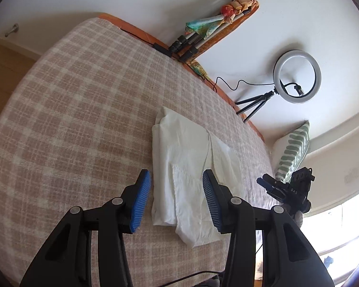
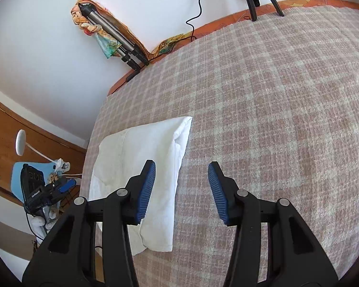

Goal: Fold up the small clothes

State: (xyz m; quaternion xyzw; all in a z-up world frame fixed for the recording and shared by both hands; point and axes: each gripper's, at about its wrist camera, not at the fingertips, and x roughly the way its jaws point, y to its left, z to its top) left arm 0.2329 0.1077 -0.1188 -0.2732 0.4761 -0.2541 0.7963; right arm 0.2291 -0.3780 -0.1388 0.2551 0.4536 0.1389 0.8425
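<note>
A small white garment point(image 1: 189, 167) lies folded into a long strip on the pink-and-cream checked blanket point(image 1: 83, 119). My left gripper point(image 1: 176, 181) is open and hovers above the garment's near half, holding nothing. In the right wrist view the garment point(image 2: 143, 167) lies left of centre. My right gripper point(image 2: 182, 174) is open and empty above the garment's right edge; its left finger is over the cloth, its right finger over the blanket point(image 2: 275, 119). The other gripper shows at the bed's edge in each view point(image 1: 287, 189) point(image 2: 47, 191).
A ring light on a small tripod point(image 1: 296, 76) and a folded tripod wrapped in coloured cloth point(image 1: 208, 31) stand against the white wall. A green-striped pillow point(image 1: 294, 153) leans at the bed's end. A white lamp point(image 2: 21, 143) and a blue chair point(image 2: 19, 174) stand beside the bed.
</note>
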